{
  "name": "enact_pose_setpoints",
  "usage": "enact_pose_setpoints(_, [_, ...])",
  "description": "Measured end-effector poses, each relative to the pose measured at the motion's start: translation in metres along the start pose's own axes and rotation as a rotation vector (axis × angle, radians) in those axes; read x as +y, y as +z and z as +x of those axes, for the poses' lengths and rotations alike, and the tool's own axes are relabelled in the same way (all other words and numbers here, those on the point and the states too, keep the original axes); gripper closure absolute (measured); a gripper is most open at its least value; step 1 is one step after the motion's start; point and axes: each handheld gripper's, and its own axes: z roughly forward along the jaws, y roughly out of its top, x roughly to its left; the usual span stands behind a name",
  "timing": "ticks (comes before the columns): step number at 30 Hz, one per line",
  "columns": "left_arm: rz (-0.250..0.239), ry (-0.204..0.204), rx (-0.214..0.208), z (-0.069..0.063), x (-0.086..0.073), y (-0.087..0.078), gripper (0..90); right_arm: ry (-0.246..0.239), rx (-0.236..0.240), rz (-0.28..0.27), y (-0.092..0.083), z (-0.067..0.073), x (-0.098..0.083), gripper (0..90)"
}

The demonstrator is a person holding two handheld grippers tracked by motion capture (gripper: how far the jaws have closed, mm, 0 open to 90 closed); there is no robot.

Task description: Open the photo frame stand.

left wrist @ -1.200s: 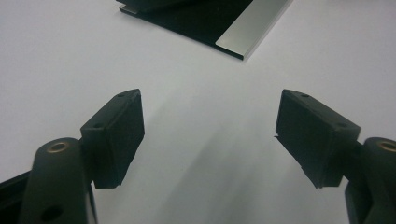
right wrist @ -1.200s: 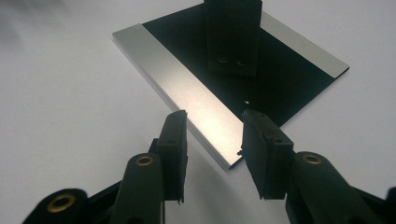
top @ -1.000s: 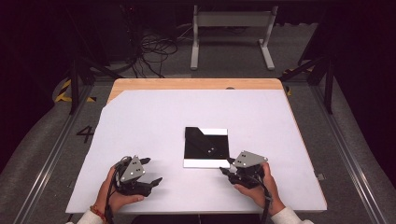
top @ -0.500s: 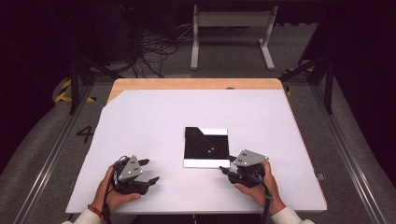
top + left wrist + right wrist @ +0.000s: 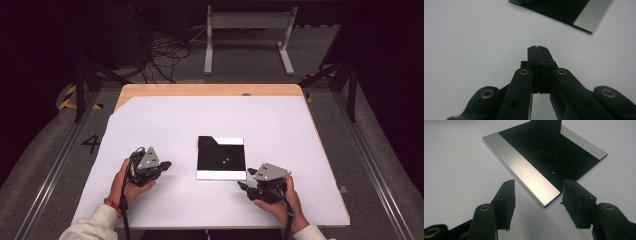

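On the white table, which is taking up most of the high view, a flat black plate with a silver strip along its near edge is lying near the middle of the near half. To its left, my left gripper is resting just above the sheet, its jaws having just closed fully together on nothing. To its right, my right gripper is pointing at the plate's near corner, its jaws having just been opening, standing apart either side of that corner without touching it.
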Motion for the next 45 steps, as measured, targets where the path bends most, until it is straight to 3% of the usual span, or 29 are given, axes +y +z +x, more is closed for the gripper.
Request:
enact_pose_setpoints(7, [0.022, 0.000, -0.048, 0.012, 0.021, 0.016, 89.9, 0.006, -0.029, 0.006, -0.007, 0.003, -0.012, 43.7])
enact_pose_setpoints(11, [0.071, 0.033, -0.065, 0.012, 0.033, 0.036, 89.9, 0.020, -0.040, 0.011, -0.010, 0.003, -0.015, 42.2])
enact_pose_setpoints(15, [0.072, 0.061, -0.057, 0.014, 0.048, 0.048, 90.0, 0.025, -0.051, 0.011, -0.013, 0.002, -0.017, 40.0])
enact_pose_setpoints(19, [0.107, 0.101, -0.041, 0.014, 0.062, 0.061, 90.0, 0.053, -0.072, 0.000, -0.015, -0.001, -0.020, 39.8])
enact_pose_setpoints(21, [0.133, 0.115, -0.039, 0.014, 0.065, 0.066, 90.0, 0.054, -0.076, -0.001, -0.016, -0.002, -0.021, 39.5])
enact_pose_setpoints(26, [0.166, 0.106, -0.034, 0.017, 0.071, 0.078, 90.0, 0.053, -0.074, 0.002, -0.017, -0.002, -0.023, 38.4])
enact_pose_setpoints(30, [0.223, 0.155, -0.004, 0.015, 0.075, 0.086, 90.0, 0.056, -0.082, -0.008, -0.019, -0.003, -0.023, 37.7])
enact_pose_setpoints(37, [0.219, 0.163, 0.000, 0.015, 0.078, 0.089, 90.0, 0.073, -0.101, -0.025, -0.020, -0.005, -0.024, 37.4])
enact_pose_setpoints(38, [0.219, 0.137, -0.024, 0.018, 0.079, 0.090, 90.0, 0.072, -0.103, -0.024, -0.020, -0.005, -0.024, 37.3])
enact_pose_setpoints(40, [0.214, 0.131, -0.041, 0.018, 0.081, 0.091, 90.0, 0.072, -0.101, -0.023, -0.019, -0.004, -0.024, 37.1])
enact_pose_setpoints(43, [0.258, 0.186, -0.009, 0.012, 0.088, 0.095, 90.0, 0.064, -0.094, -0.020, -0.019, -0.003, -0.024, 36.9])
enact_pose_setpoints(45, [0.268, 0.184, -0.012, 0.013, 0.089, 0.094, 90.0, 0.063, -0.093, -0.020, -0.018, -0.003, -0.024, 36.9])
